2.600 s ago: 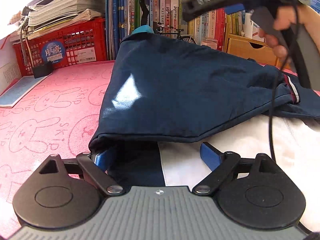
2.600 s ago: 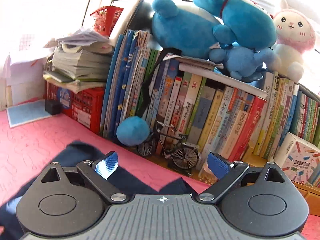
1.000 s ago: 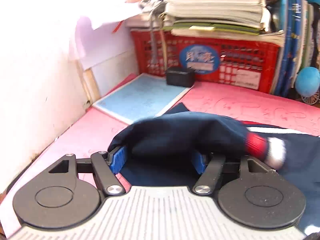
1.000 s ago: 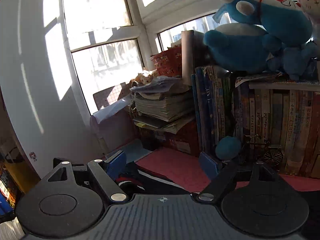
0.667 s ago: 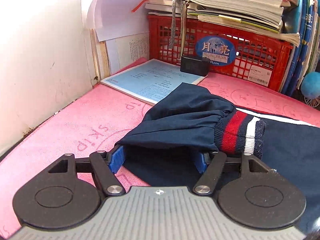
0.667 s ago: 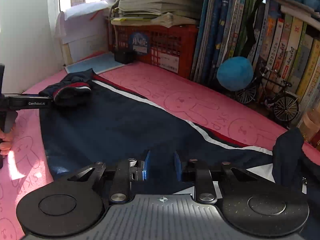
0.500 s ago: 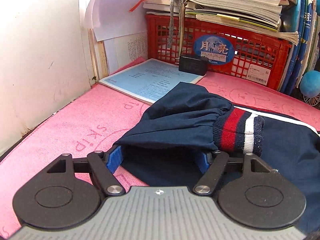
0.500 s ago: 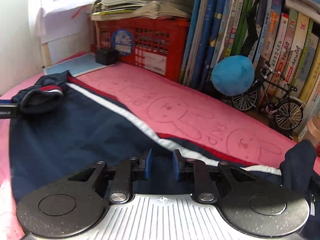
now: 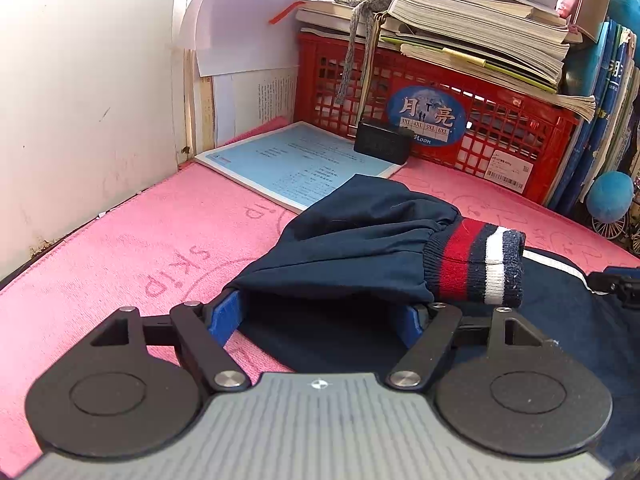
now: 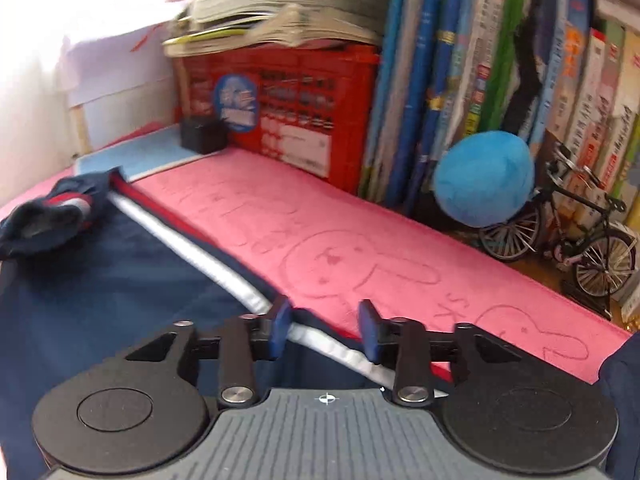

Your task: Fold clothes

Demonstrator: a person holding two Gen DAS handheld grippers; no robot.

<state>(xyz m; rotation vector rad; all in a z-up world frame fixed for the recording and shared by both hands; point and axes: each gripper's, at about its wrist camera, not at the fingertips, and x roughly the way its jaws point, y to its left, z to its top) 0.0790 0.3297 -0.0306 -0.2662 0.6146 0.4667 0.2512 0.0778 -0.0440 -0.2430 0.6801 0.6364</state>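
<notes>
Jaws opening, both grippers over navy jacket [image 9: 360,240] (striped cuff).

A pink towel [image 9: 132,236] with rabbit drawings and the word "skip" covers the surface; at its far left a light blue booklet [image 9: 296,164] lies flat, and a small black box [image 9: 382,145] stands on the booklet's far corner, against a red plastic crate [image 9: 492,128]; the crate carries a round blue sticker [image 9: 426,117] and a white barcode label [image 9: 508,170]; a stack of books and papers [image 9: 480,20] rests on top of it; to the right, upright books [image 10: 460,60] stand in a row; a blue plush ball [image 10: 484,178] sits in front of them, and a small model bicycle [image 10: 568,236] stands just beside the ball on the right; a white wall [image 9: 80,100] closes the left side.
</notes>
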